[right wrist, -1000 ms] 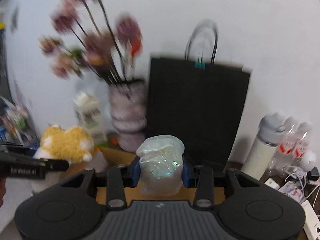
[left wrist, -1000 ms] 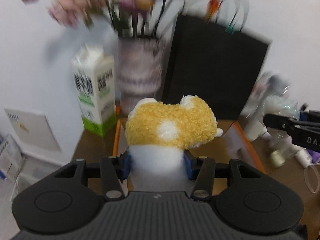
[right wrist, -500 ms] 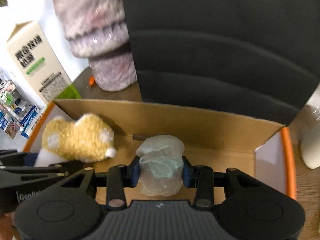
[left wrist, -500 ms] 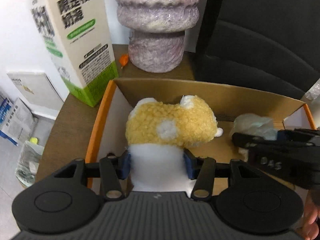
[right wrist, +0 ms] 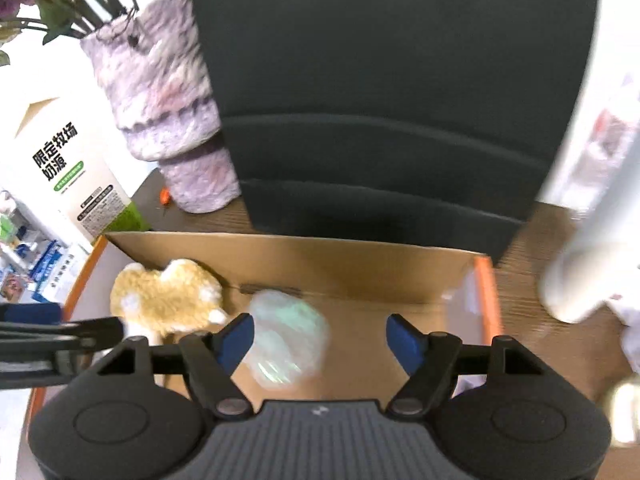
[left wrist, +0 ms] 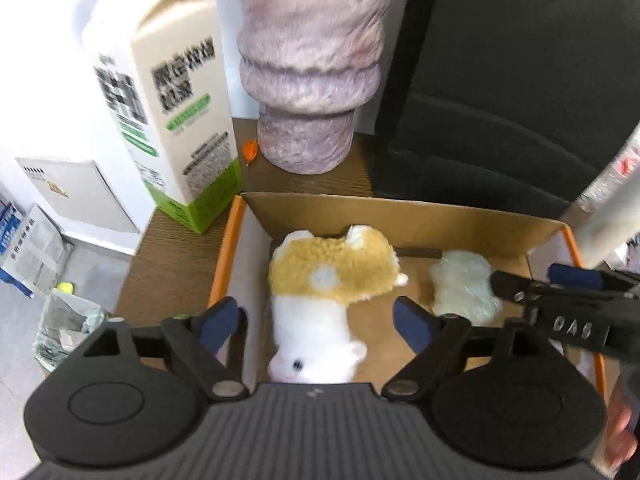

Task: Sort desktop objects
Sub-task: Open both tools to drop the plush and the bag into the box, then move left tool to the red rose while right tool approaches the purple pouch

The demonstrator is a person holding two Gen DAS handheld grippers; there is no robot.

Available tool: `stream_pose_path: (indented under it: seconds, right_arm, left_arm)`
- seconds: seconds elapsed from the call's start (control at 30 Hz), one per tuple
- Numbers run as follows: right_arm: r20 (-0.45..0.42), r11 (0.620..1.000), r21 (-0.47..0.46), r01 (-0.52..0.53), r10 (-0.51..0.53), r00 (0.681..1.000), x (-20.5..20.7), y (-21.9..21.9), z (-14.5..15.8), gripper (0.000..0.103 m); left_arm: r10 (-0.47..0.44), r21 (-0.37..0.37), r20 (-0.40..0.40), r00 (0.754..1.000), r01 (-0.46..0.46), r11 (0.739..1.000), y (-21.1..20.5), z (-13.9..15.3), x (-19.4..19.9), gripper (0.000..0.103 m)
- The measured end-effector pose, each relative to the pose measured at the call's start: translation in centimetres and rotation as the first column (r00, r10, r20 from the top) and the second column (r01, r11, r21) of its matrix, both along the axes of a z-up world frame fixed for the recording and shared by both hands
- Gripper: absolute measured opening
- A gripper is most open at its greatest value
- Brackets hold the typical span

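A yellow and white plush toy (left wrist: 320,296) lies inside the orange-edged cardboard box (left wrist: 224,264); it also shows in the right wrist view (right wrist: 168,304). My left gripper (left wrist: 316,320) is open above it, its jaws wide apart and clear of the toy. A pale crumpled glittery bag (right wrist: 286,344) lies in the box to the toy's right, also seen in the left wrist view (left wrist: 464,288). My right gripper (right wrist: 320,336) is open above it. The box shows in the right wrist view too (right wrist: 486,312).
A milk carton (left wrist: 172,120) and a purple fuzzy vase (left wrist: 308,76) stand behind the box on the wooden desk (left wrist: 168,264). A black paper bag (left wrist: 512,92) stands at the back right. A white bottle (right wrist: 592,240) is right of the box.
Both grippers have opened. The plush toy and the glittery bag have left the jaws and now lie in the box. The views have pulled back a little.
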State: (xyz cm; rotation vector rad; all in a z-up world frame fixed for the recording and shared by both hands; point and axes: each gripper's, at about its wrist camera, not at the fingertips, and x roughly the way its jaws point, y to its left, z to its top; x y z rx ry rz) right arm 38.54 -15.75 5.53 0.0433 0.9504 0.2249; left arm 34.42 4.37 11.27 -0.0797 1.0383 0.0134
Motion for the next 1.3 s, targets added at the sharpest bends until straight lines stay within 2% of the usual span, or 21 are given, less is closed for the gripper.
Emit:
stream_pose_path:
  seconds: [0.03, 0.1, 0.17, 0.3, 0.57, 0.67, 0.73, 0.9, 1.07, 1.17, 1.3]
  right_arm:
    - [0.007, 1.000, -0.008, 0.012, -0.012, 1.000, -0.5, -0.4, 0.5, 0.072]
    - [0.025, 0.999, -0.007, 0.036, -0.036, 0.999, -2.2, -1.6, 1.7, 0.073]
    - [0.042, 0.998, 0.001, 0.059, -0.059, 0.997, -3.7, -2.4, 2.8, 0.078]
    - [0.103, 0.997, -0.026, 0.079, -0.076, 0.992, -7.3, -2.7, 4.6, 0.081]
    - [0.209, 0.999, -0.013, 0.044, -0.040, 0.977, -15.2, -1.3, 6.8, 0.085]
    - [0.245, 1.000, -0.012, 0.025, -0.021, 0.969, -18.0, -0.4, 7.1, 0.088]
    - [0.269, 0.999, -0.021, 0.029, -0.022, 0.963, -20.2, 0.4, 6.9, 0.088]
    - [0.328, 0.997, -0.074, 0.015, 0.010, 0.945, -25.1, 1.4, 5.7, 0.095]
    - [0.344, 0.999, -0.026, 0.025, -0.015, 0.939, -29.9, 0.2, 3.8, 0.097]
    - [0.319, 1.000, 0.001, 0.024, -0.023, 0.948, -32.4, -0.6, 1.9, 0.099]
    - [0.292, 1.000, -0.005, 0.025, -0.023, 0.956, -36.0, -1.0, -0.7, 0.099]
  left_arm:
    - [-0.004, -0.005, 0.010, 1.000, 0.004, 1.000, 0.0, 0.3, -0.5, 0.102]
    - [-0.018, -0.021, 0.014, 1.000, 0.019, 1.000, -0.1, 1.2, -1.8, 0.103]
    - [-0.018, -0.017, 0.024, 1.000, 0.019, 1.000, -0.3, 2.0, -3.5, 0.103]
    - [0.016, -0.003, 0.065, 0.998, -0.016, 1.000, -0.2, 3.4, -6.4, 0.103]
    - [0.069, 0.005, 0.165, 0.984, -0.071, 0.997, 0.9, 6.0, -13.6, 0.103]
    - [0.104, -0.040, 0.213, 0.971, -0.098, 0.994, 1.7, 5.9, -16.5, 0.103]
    - [0.125, -0.053, 0.224, 0.967, -0.116, 0.992, 2.1, 5.0, -18.2, 0.103]
    - [0.090, 0.021, 0.288, 0.953, -0.100, 0.995, 1.7, 3.0, -22.6, 0.103]
    - [0.040, 0.021, 0.348, 0.936, -0.051, 0.999, 1.3, 1.8, -27.1, 0.103]
    - [0.033, 0.024, 0.381, 0.924, -0.046, 0.999, 1.1, 0.5, -29.9, 0.103]
    - [0.032, -0.019, 0.404, 0.914, -0.027, 0.999, 1.0, -1.7, -34.0, 0.103]
